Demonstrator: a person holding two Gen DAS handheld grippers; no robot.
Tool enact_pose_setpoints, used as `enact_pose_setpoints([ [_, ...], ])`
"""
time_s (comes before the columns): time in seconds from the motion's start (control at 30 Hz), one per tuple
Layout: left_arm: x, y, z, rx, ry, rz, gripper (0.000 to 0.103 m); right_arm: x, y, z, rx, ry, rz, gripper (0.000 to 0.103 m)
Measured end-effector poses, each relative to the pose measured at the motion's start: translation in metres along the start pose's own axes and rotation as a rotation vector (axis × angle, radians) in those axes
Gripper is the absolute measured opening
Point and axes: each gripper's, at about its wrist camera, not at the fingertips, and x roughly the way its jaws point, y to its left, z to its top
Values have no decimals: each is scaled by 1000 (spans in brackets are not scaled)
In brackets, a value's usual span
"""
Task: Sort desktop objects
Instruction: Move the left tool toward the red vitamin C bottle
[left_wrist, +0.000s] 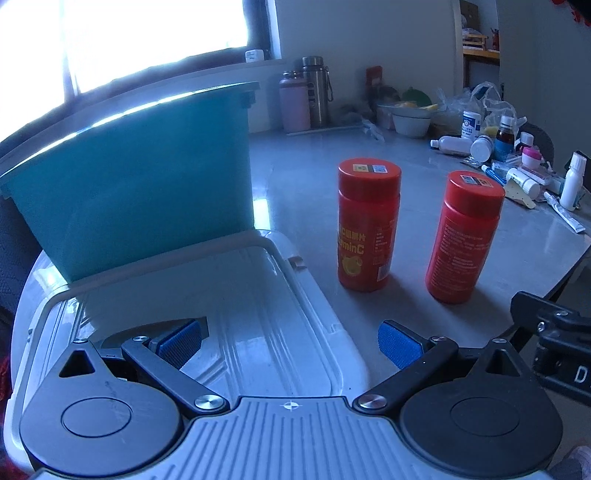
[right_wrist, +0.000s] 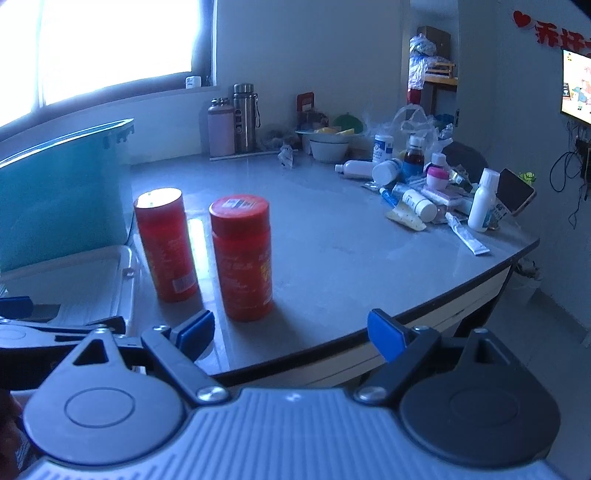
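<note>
Two red vitamin bottles stand upright side by side on the grey table: the left bottle (left_wrist: 368, 225) (right_wrist: 166, 245) and the right bottle (left_wrist: 463, 236) (right_wrist: 242, 256). My left gripper (left_wrist: 290, 341) hovers open over a white box lid (left_wrist: 221, 288), with nothing between its blue pads (left_wrist: 179, 341). My right gripper (right_wrist: 291, 330) is open at the table's front edge, short of the right bottle, with nothing between its fingers. A teal bin (left_wrist: 129, 177) (right_wrist: 59, 195) stands behind the lid.
A heap of small medicine bottles, tubes and packets (right_wrist: 428, 188) (left_wrist: 517, 166) crowds the far right of the table. Two flasks (right_wrist: 232, 120) and a bowl (right_wrist: 328, 147) stand at the back wall. The table's curved edge (right_wrist: 443, 306) runs near right.
</note>
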Motion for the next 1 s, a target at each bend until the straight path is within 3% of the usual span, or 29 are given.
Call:
enact_pose_setpoints([
  [0.5,29,-7,26,15,-27,-16,103,25,1,8,-39,-15,-10,90],
  [1.0,51,-20,32,32,-19,-57,103,35,-5,11,-31,-15,-19,90],
])
